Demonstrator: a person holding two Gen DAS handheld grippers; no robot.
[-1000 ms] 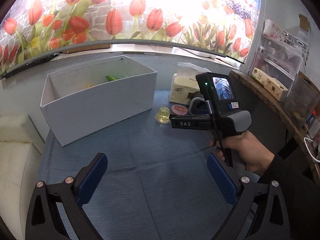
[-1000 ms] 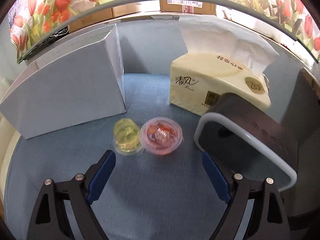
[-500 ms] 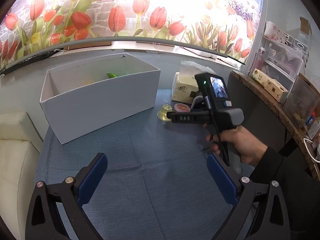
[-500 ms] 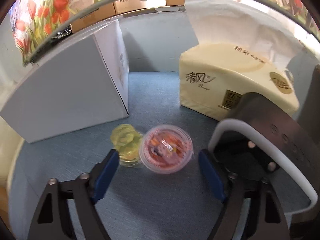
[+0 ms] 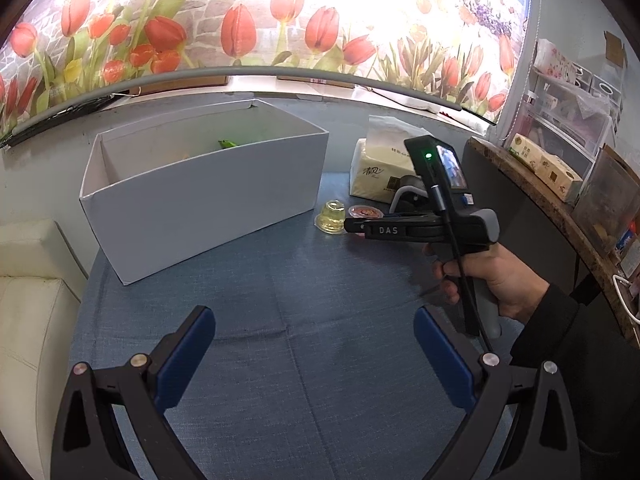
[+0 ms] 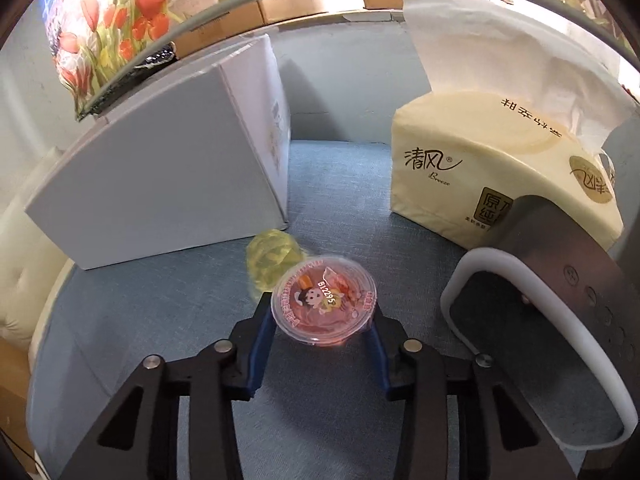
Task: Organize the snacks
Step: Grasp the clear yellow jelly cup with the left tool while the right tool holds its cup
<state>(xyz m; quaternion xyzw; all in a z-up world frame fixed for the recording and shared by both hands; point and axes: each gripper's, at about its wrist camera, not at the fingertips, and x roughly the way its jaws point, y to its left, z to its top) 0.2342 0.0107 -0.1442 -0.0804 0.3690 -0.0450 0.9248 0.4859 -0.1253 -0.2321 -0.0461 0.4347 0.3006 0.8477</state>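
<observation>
A red jelly cup [image 6: 324,300] with a cartoon lid sits between the blue pads of my right gripper [image 6: 320,317], which is shut on its sides. A yellow jelly cup [image 6: 272,258] stands just behind and to the left of it, touching or nearly so. Both cups are close to the corner of the open white box [image 6: 160,192]. In the left wrist view the right gripper [image 5: 360,227], held by a hand, reaches to the red cup [image 5: 365,211] beside the yellow cup [image 5: 331,218]. My left gripper [image 5: 312,320] hangs open over bare blue cloth with nothing between its fingers.
The white box [image 5: 200,200] holds something green at the back. A cream tissue pack [image 6: 480,168] stands behind the cups, and a dark device with a white handle [image 6: 540,280] is to their right. A wooden shelf [image 5: 560,216] with cartons runs along the right, and a cream cushion [image 5: 32,280] lies left.
My right gripper moved forward around the red jelly cup, tilted down, and closed from wide open onto it. The left gripper stayed put and open.
</observation>
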